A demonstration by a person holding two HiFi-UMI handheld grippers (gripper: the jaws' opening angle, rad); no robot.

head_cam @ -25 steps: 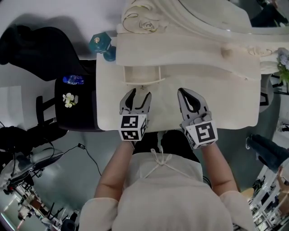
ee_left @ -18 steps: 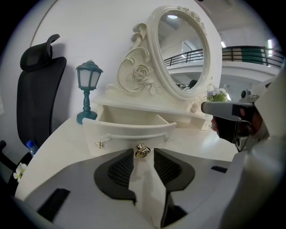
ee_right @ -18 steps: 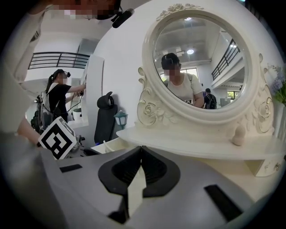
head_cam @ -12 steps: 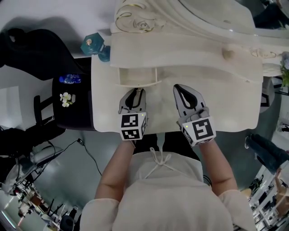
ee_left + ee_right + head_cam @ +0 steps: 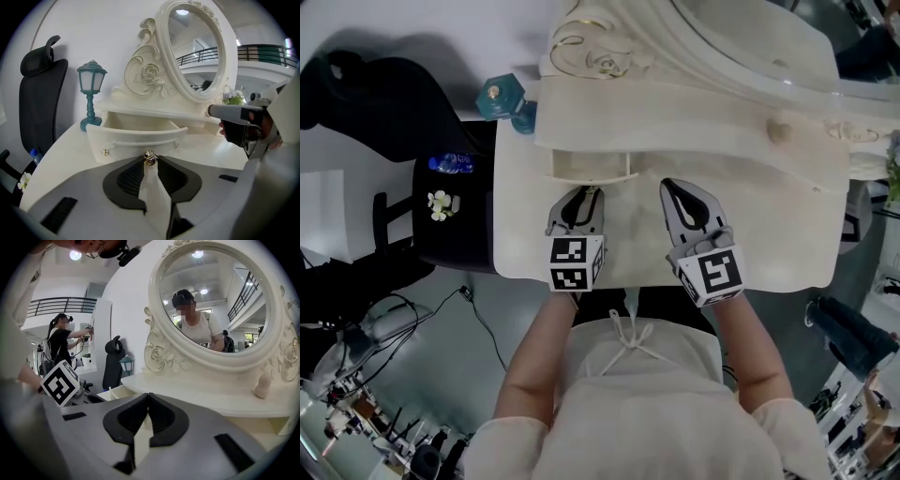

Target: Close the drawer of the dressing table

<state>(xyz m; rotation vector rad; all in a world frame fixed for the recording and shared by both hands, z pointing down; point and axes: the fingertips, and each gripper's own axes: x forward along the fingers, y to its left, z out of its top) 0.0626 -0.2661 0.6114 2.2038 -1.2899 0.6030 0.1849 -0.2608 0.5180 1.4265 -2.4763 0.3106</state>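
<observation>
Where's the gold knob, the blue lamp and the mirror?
gold knob (image 5: 149, 158), left gripper view, its round head.
blue lamp (image 5: 91, 79), left gripper view, its lantern top.
mirror (image 5: 197, 47), left gripper view, its glass.

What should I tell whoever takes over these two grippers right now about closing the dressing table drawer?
Left gripper: jaws have just been closing and are now shut on the small gold knob of the cream curved-front drawer.
Right gripper: shut, empty, over the cream dressing table top.
Done: knob gripped.
The drawer stands open, pulled out toward the person.
Left: push the drawer in until flush, then release the knob.
</observation>
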